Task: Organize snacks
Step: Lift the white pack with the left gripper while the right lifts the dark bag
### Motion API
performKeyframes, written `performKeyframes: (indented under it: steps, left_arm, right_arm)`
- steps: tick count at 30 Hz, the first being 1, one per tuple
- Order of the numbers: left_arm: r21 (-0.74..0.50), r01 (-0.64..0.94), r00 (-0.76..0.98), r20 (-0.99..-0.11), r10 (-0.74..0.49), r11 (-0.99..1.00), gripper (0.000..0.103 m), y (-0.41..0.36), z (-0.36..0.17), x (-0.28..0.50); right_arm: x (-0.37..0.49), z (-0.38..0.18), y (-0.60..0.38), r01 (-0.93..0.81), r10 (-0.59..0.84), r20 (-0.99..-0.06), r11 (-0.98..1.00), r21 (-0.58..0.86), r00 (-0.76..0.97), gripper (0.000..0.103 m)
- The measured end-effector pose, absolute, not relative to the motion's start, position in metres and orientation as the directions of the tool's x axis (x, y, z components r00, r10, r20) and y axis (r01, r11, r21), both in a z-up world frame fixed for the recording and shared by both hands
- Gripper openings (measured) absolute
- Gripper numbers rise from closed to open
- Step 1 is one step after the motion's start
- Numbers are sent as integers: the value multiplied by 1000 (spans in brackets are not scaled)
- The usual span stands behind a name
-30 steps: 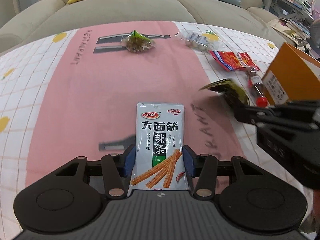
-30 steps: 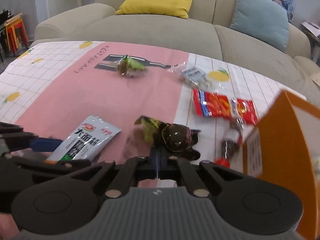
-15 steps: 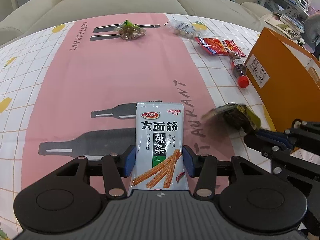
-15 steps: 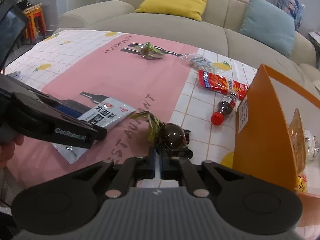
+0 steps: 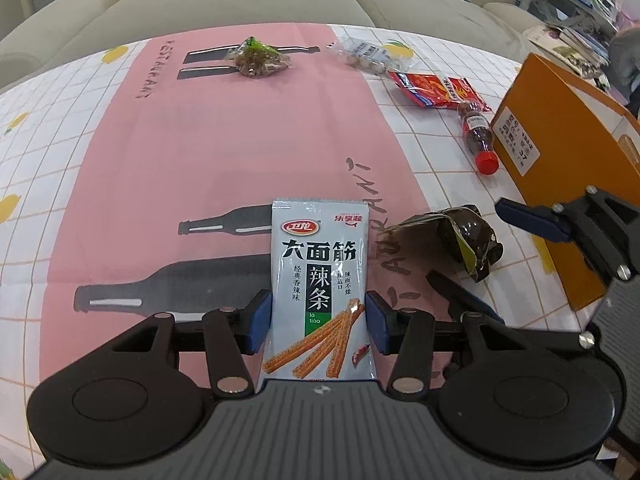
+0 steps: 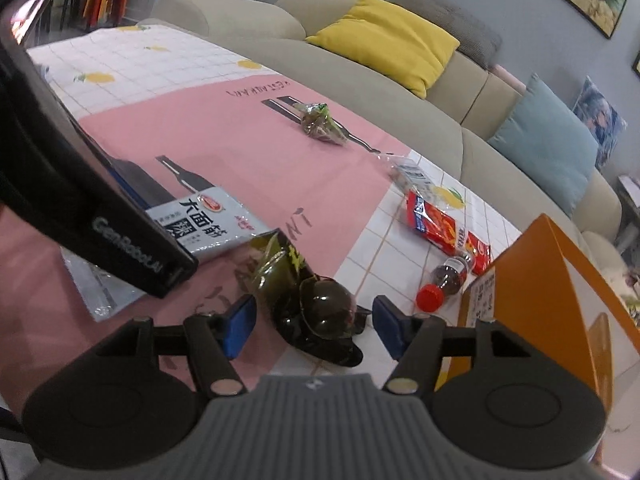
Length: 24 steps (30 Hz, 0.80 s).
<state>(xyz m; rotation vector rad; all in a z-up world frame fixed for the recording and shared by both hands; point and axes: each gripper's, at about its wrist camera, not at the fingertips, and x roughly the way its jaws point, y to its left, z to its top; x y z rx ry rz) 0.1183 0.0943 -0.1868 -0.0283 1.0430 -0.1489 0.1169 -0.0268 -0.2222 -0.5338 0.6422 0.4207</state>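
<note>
Left tongs (image 5: pixel 318 316) clamping grey latiao packet (image 5: pixel 318 280), right tongs (image 6: pixel 314 326) spread wide around dark egg pouch (image 6: pixel 316 312) lying on tablecloth (image 6: pixel 248 152)

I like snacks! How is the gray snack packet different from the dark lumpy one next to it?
The gray spicy-strip packet is flat and rectangular; the dark wrapped snack is bulgy and crumpled. The gray packet is pale with big printed characters; the dark snack is glossy blackish-green. The left hand-held gripper grips the gray packet, while the right hand-held gripper stands open around the dark snack. Both are sealed snacks over the pink tablecloth.
</note>
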Motion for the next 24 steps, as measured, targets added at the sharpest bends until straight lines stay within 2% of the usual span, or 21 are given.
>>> performKeyframes:
  steps: [1, 5, 8, 12, 16, 24]
  left_arm:
    - [-85, 117, 497, -857, -133, 989, 58, 93, -187, 119]
    - [-65, 127, 514, -849, -122, 990, 67, 88, -190, 122]
    - [-50, 153, 528, -840, -125, 987, 70, 84, -192, 123]
    - [-21, 174, 547, -829, -114, 985, 72, 78, -194, 125]
    - [-31, 180, 548, -827, -126, 983, 58, 79, -192, 127]
    - [-35, 159, 575, -809, -121, 987, 55, 80, -174, 116]
  right_arm:
    - [119, -224, -27, -520, 198, -658, 784, -339, 727, 60]
    - [127, -230, -27, -516, 188, -663, 786, -341, 724, 46]
    - [128, -233, -28, -518, 190, -666, 786, -337, 721, 38]
    - [130, -232, -33, -508, 197, -674, 807, -301, 712, 36]
    - [135, -228, -40, -490, 205, -686, 836, -248, 698, 35]
    - [135, -209, -56, -446, 231, -691, 883, -148, 685, 32]
